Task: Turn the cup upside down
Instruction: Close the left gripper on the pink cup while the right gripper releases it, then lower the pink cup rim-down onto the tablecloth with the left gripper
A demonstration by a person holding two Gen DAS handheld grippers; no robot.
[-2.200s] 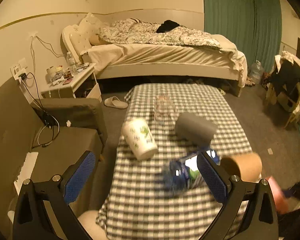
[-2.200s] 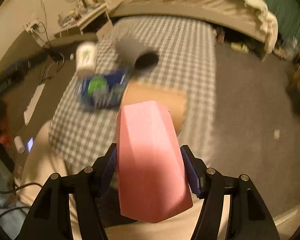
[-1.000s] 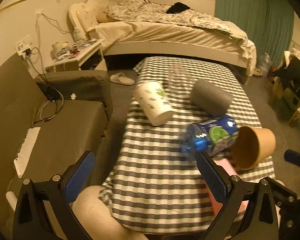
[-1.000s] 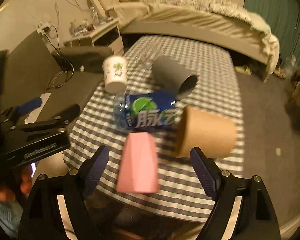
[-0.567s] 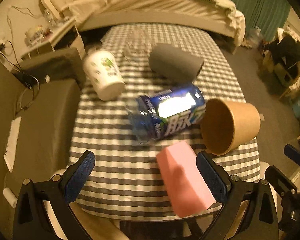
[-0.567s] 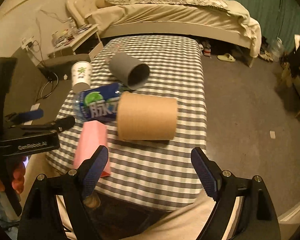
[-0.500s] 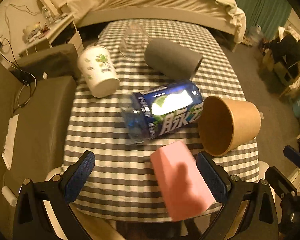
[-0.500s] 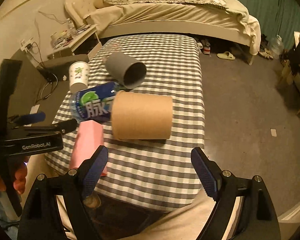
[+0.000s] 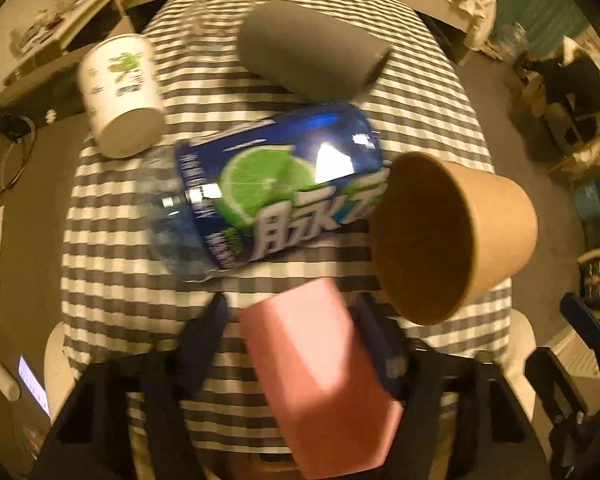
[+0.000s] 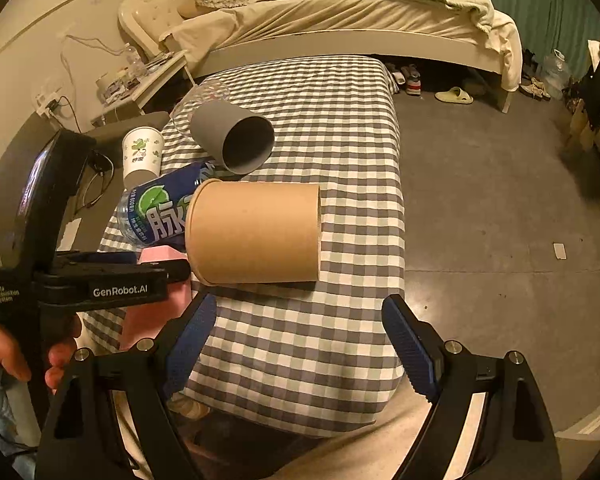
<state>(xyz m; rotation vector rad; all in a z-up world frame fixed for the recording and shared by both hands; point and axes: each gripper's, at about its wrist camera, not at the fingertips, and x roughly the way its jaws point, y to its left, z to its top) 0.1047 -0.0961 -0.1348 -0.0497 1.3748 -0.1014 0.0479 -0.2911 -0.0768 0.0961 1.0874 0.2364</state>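
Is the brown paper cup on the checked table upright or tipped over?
Tipped over. The brown paper cup lies on its side on the checked table, its open mouth facing sideways toward the blue bottle.

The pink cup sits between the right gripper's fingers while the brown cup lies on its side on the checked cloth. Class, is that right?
Not quite: the left gripper has its fingers around the pink cup, as the left wrist view shows. The brown cup does lie on its side on the checked cloth.

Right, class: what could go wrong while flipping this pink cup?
1. The pink cup lies at the table edge, between the fingers of the left gripper; a loose grip could drop it off.
2. The brown cup and bottle lie close by on their sides; swinging the cup could send them rolling.
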